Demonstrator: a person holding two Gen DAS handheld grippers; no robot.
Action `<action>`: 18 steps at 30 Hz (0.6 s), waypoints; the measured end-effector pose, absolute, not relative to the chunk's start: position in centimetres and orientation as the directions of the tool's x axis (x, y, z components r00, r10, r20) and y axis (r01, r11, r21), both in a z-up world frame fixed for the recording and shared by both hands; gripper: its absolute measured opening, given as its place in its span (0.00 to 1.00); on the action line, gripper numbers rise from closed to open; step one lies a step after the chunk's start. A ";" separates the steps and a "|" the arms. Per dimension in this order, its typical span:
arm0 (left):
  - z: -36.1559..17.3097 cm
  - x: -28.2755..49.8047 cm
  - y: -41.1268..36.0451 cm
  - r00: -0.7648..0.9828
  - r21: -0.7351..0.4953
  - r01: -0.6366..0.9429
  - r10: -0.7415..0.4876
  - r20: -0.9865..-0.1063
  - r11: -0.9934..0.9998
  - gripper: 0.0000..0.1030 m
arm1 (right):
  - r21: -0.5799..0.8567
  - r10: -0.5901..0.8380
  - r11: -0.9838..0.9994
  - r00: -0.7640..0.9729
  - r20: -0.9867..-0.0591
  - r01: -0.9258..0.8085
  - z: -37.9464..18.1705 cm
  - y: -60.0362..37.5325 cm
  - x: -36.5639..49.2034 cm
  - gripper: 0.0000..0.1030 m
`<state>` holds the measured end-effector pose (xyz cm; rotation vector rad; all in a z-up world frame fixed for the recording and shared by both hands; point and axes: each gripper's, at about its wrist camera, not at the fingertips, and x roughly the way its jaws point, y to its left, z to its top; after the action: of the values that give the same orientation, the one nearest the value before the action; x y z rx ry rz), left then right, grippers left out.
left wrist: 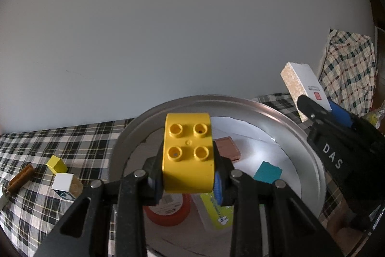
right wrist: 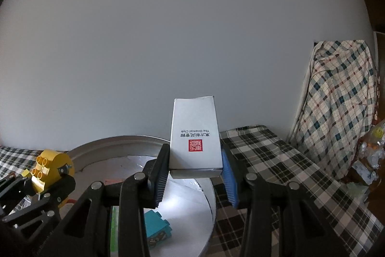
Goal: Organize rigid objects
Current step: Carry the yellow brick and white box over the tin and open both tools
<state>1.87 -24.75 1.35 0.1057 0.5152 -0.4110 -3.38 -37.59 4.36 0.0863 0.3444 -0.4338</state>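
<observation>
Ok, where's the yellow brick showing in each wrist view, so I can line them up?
Left wrist: yellow brick at lower centre, studs up, clamped in the left hand-held gripper.
Right wrist: same brick at far lower left, studs facing the camera.
Shared landmark: the round metal tray, under the brick in both views.
</observation>
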 end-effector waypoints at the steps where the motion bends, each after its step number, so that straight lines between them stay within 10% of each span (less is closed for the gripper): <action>1: 1.3 1.9 -24.9 0.789 -0.003 0.408 -0.354 -0.503 0.913 0.29 | 0.005 -0.398 0.905 0.850 -0.346 0.426 4.3 -37.6 -3.3 0.42; 18: -0.1 3.4 -26.7 0.744 0.019 0.397 -0.310 -0.592 0.918 0.29 | 0.009 -0.302 0.940 0.843 -0.445 0.341 3.0 -38.1 -1.0 0.42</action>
<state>3.44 -26.74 -0.13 0.1472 0.6204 -0.3887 -1.05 -38.11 2.99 0.0889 0.4552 -0.3398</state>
